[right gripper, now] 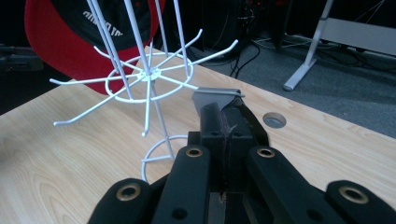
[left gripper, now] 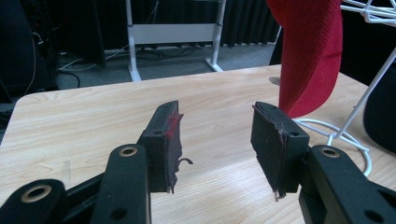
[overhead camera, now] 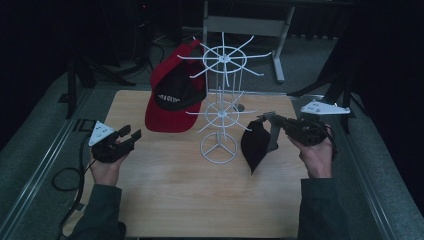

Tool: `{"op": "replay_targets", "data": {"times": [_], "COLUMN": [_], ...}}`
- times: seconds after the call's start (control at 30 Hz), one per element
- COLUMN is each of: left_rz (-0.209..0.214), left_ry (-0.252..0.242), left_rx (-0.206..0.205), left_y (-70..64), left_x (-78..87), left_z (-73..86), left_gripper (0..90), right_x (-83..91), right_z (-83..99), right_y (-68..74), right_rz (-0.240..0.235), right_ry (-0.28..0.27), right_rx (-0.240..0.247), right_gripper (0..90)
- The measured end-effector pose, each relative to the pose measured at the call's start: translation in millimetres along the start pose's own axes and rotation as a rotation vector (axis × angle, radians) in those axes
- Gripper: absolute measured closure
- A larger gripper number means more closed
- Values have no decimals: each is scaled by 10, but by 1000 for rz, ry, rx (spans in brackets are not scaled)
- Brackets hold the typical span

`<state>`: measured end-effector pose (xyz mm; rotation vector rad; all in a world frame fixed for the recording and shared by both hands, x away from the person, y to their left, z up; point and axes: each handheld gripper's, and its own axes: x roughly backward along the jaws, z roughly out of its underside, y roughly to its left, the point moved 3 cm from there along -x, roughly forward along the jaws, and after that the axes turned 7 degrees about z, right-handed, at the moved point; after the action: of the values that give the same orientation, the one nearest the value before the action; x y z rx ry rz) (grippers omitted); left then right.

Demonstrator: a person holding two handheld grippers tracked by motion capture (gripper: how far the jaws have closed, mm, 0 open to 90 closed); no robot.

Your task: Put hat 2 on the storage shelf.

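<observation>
Nearest, at the left of the high view, the left tool (overhead camera: 125,137) is held low over the wooden surface (overhead camera: 170,195) with its jaws spread apart and nothing between them; bare wood is seen through the gap in the left gripper view. At the right, the right tool (overhead camera: 270,120) is pressed together on the strap of a black cap (overhead camera: 254,145), which hangs from it just beside the white wire rack (overhead camera: 220,105), near a lower prong. Farther off, a red cap (overhead camera: 172,87) is hung on the rack's upper ring.
</observation>
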<state>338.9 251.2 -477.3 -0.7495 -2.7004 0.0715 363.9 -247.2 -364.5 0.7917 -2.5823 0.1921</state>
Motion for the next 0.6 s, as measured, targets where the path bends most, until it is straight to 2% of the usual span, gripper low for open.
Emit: {"op": "replay_targets", "data": {"times": [0.37,0.6], "left_rz": [2,4], "left_ry": [-3,-2], "left_rx": [1,0], "left_y": [-1,-15], "left_x": [5,-12], "left_z": [-14,-15], "left_gripper": [528,528], "right_x": [-9,60], "right_z": [-129,-219], "right_y": [-3,-37], "right_rz": [-6,7], "right_ry": [-31,-58], "right_rx": [10,-6], "right_gripper": [898,898]}}
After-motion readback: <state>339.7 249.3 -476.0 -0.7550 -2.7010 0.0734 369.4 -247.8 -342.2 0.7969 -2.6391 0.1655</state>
